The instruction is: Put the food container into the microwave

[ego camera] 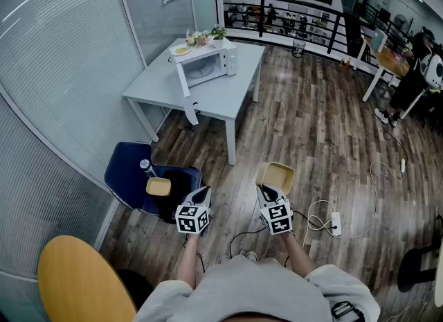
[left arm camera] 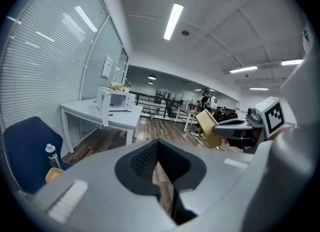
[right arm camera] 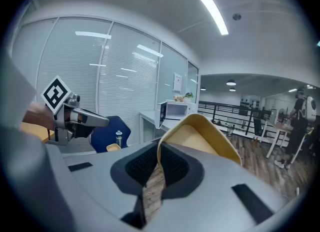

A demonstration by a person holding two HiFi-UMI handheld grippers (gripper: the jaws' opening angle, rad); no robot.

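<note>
Food container [ego camera: 275,174] pinched in R claw [right arm camera: 154,172]; L claw [left arm camera: 160,175] closed, empty; microwave [ego camera: 207,66] far off.

The microwave [ego camera: 208,66] at the worktop's [ego camera: 214,99] far corner has its door [ego camera: 183,82] swung open, leaving the cavity clear. Bare floor [ego camera: 304,127] reaches the near edge; a blue chair [ego camera: 128,168] stands left and a power strip [ego camera: 336,222] lies right.

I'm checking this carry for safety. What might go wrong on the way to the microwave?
1. The right gripper pinches the food container by one edge only, and the container is tilted, so it may slip or swing loose on the walk.
2. A power strip with loose cable lies on the floor beside the person, a likely trip hazard.
3. The microwave door stands open, so the container could knock it going in.
</note>
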